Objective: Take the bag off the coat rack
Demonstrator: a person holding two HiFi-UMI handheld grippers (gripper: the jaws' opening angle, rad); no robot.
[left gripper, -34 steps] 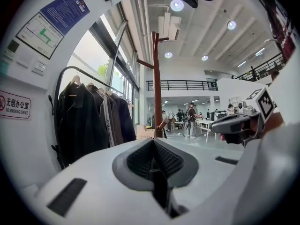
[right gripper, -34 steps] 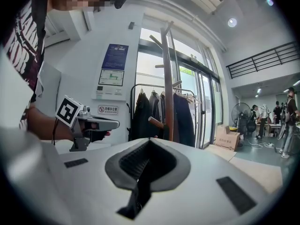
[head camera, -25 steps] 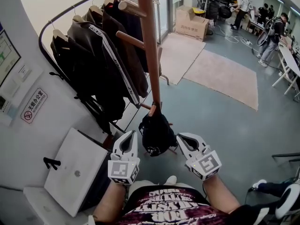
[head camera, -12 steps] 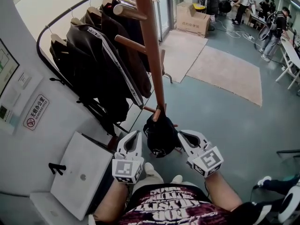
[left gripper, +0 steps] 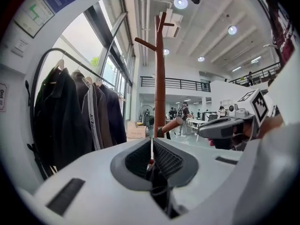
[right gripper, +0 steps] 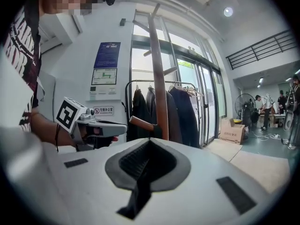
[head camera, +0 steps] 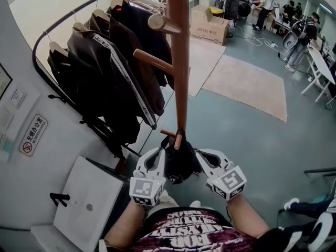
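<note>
Daylight pours in through the tall windows point(left gripper: 110, 55) left of the coat rack pole point(left gripper: 160, 78), and round ceiling lamps point(left gripper: 180, 3) right of its top burn out to white glare. The light is bright and even. On the floor point(head camera: 236, 125) right of the pole, shadows are faint and soft. Both gripper views are strongly fisheyed, with black corners and a soft near foreground below the pole.
</note>
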